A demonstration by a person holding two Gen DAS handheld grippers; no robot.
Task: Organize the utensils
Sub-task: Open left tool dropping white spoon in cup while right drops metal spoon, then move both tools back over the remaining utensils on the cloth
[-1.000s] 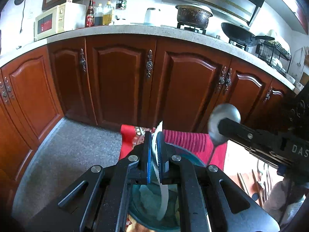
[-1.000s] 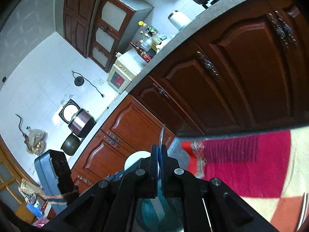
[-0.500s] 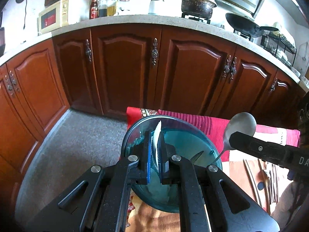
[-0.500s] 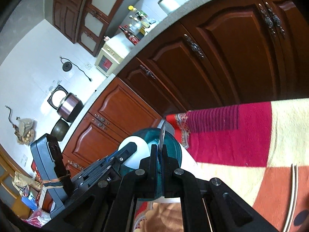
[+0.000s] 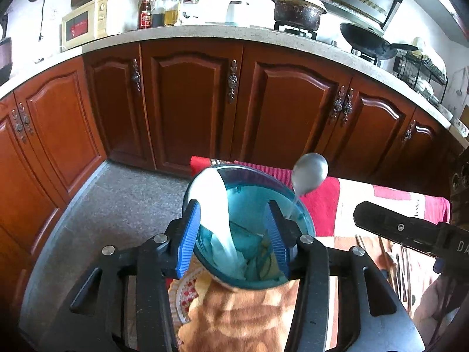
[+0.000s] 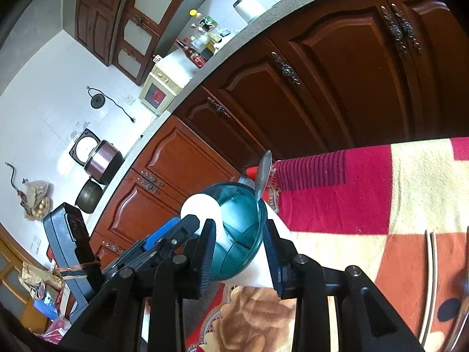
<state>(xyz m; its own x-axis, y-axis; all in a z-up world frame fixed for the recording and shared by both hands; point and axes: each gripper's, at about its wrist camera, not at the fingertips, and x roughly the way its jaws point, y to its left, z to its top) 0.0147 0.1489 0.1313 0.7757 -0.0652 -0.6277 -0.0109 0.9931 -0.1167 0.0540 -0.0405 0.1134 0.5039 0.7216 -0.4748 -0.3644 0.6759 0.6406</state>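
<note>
Both tools stand with jaws spread and nothing held: the left tool (image 5: 234,231) and the right tool (image 6: 239,252) each straddle the teal glass bowl (image 5: 304,223) without visibly touching it. The bowl sits on the patterned cloth (image 6: 381,205) covering the tabletop, near its far left corner. Two utensils rest in the bowl. The white spoon (image 5: 214,202) leans on the left rim, its broad end above the edge; it appears to be ceramic or plastic, which cannot be told from these views. The metal spoon (image 5: 310,173) stands steeply against the right rim, its rounded end up and its thin handle running down inside. Further slender utensils (image 6: 431,281), apparently chopsticks, lie on the cloth well to the right and remain to be sorted. Assessment: the metal spoon is likely light, rigid and smooth, so it may pivot or slide if gripped on its rounded end; the flat handle, taken across its width, is the sounder hold. The white spoon, if ceramic, would chip on impact and should be taken on the handle. The glass bowl is probably the heaviest and most fragile item; a grip on the rim wall risks slipping. The chopsticks are thin, lie flat on soft cloth, and would be taken near mid-length.
</note>
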